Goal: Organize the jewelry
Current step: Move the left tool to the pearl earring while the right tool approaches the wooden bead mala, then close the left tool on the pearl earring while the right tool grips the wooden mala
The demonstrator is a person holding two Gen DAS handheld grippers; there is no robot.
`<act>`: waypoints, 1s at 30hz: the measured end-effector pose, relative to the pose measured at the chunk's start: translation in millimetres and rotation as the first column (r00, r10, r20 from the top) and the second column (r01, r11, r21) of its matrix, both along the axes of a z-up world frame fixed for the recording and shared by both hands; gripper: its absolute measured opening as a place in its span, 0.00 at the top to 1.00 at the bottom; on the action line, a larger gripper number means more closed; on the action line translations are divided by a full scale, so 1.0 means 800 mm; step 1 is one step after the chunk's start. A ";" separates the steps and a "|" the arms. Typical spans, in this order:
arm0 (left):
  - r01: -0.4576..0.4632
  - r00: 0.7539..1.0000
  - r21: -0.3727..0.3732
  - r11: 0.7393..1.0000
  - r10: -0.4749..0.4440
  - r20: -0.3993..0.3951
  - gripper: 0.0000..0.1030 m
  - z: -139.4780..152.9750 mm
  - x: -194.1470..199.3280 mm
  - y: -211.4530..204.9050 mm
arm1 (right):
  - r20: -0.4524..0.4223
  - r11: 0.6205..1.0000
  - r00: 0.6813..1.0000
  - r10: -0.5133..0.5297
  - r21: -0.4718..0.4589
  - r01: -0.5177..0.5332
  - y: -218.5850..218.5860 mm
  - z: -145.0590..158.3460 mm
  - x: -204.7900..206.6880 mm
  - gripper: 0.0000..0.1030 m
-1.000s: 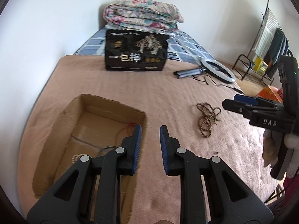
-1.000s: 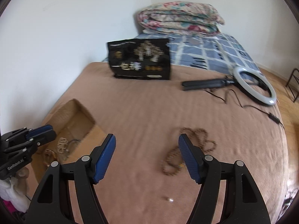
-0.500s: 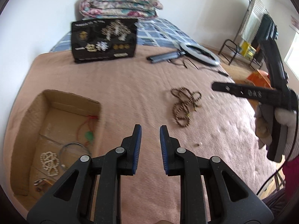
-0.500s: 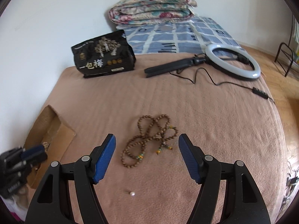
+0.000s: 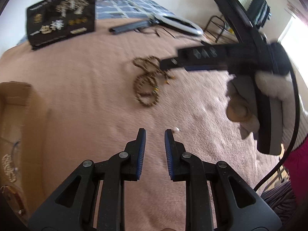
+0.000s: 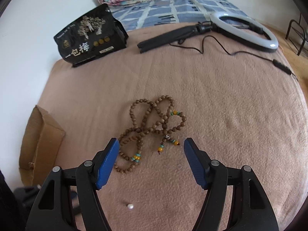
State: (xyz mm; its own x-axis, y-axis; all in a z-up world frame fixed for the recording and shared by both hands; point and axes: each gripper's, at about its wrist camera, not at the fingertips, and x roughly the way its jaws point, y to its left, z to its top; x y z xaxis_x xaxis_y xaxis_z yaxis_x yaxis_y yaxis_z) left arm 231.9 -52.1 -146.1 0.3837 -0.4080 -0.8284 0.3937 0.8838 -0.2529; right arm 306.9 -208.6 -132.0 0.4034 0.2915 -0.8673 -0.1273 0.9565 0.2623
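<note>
Right wrist view: right gripper (image 6: 151, 144) spreads wide, empty, its ribbed blue pads flanking the tangled wooden bead necklace (image 6: 152, 129) on fuzzy pink blanket (image 6: 231, 115). Behind them lies a pearl (image 6: 130, 206) (round, loose). Left gripper (image 5: 155, 132) stands narrowly parted; a cardboard box (image 5: 23, 115) sits left.

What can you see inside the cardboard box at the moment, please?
In the left wrist view the cardboard box holds a string of pale beads, a thin wire hoop and a brown piece. Its remaining contents fall outside the frame.
</note>
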 end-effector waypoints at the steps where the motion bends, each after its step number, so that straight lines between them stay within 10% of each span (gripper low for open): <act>1: 0.020 1.000 0.007 1.000 -0.020 -0.010 0.82 -0.006 0.000 -0.010 | -0.004 1.000 1.000 -0.005 0.002 0.005 -0.002 -0.003 0.003 0.33; 24: 0.098 0.995 0.050 0.994 -0.096 -0.040 0.85 -0.051 0.020 -0.062 | -0.057 0.997 0.998 -0.023 0.069 0.027 0.010 -0.042 0.041 0.33; 30: 0.085 0.996 0.077 0.993 -0.083 -0.026 0.94 -0.052 0.016 -0.055 | -0.059 0.996 0.998 -0.011 0.091 0.016 0.016 -0.051 0.044 0.20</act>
State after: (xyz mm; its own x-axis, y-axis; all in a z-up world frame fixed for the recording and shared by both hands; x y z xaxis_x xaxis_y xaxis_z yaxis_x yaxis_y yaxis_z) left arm 244.5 -96.3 -187.5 0.3314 -0.3717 -0.8672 0.4623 0.8652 -0.1942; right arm 342.2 -196.1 -173.1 0.3573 0.3652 -0.8596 -0.0963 0.9299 0.3550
